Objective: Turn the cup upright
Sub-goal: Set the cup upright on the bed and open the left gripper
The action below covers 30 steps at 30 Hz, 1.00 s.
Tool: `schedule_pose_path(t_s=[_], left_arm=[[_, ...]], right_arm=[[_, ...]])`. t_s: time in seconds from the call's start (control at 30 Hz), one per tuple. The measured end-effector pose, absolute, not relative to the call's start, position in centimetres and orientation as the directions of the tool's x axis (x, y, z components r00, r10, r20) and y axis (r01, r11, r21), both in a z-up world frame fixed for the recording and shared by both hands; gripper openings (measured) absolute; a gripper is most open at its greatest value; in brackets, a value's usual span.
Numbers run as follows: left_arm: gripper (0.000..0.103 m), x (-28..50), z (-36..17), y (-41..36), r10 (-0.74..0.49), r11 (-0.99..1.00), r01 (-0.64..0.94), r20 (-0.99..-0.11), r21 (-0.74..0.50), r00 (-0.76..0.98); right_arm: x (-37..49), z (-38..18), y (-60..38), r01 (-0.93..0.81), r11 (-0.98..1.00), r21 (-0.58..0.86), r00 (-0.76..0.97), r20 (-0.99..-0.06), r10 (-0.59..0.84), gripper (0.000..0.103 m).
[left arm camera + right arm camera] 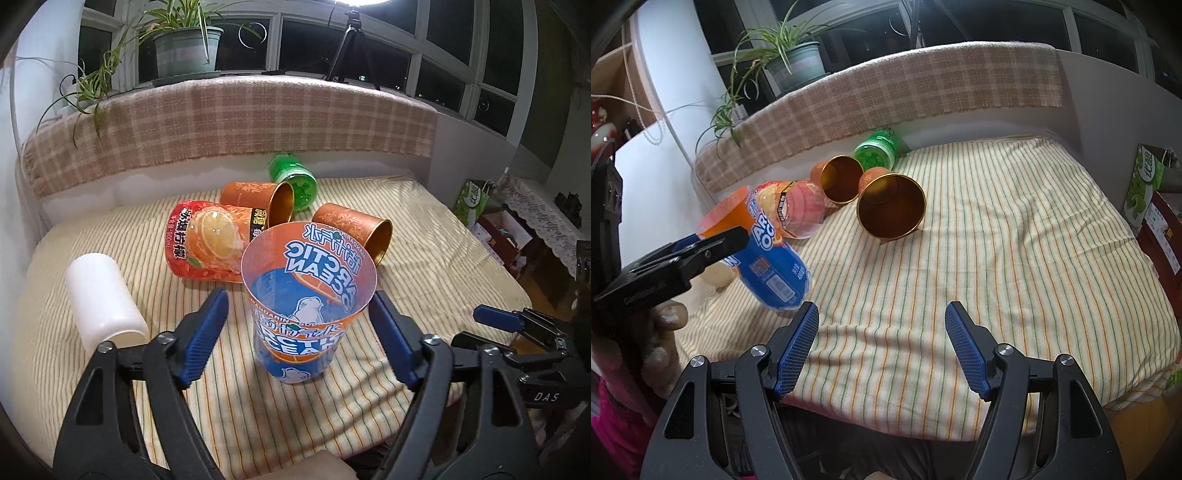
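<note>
In the left wrist view, a white cup is lying on its side at the left edge of the striped cloth. Right of it the left gripper is spreading its jaws wide around the Arctic Ocean cup, which is standing mouth up at frame centre, with neither blue pad clearly touching it. Behind, a lemon-print cup, two orange cups and a green cup are lying tipped over, crowding the upper middle. At the far right, the right gripper is hanging with jaws apart over bare cloth.
</note>
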State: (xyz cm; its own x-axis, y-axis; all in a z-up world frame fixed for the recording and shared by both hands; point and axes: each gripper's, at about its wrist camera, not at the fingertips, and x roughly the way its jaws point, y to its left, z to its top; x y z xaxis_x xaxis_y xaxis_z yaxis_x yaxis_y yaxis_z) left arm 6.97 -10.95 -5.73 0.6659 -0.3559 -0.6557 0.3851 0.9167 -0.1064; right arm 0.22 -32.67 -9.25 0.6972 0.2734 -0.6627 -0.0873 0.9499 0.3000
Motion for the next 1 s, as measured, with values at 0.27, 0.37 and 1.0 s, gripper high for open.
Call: schedule_pose_path(t_s=[0.27, 0.37, 1.0], left_arm=[[0.091, 6.0, -5.4, -10.0, -0.38, 0.911, 0.39, -0.647, -0.137, 0.661], [0.091, 5.4, -5.2, -9.1, -0.378, 0.915, 0.378, -0.635, -0.144, 0.673], [0.102, -0.8, 0.0, -2.1, -0.15, 0.988, 0.126, -0.344, -0.092, 0.927]], right_arm=[[0.1, -8.5, -32.1, -0.089, 0.956, 0.281, 0.718, -0.647, 0.257, 0.071], [0.0, -8.0, -31.8, -0.088, 0.961, 0.262, 0.735, -0.634, 0.24, 0.071], [-1.6, -2.2, -29.5, 0.028, 0.997, 0.077, 0.907, -0.421, 0.007, 0.084]])
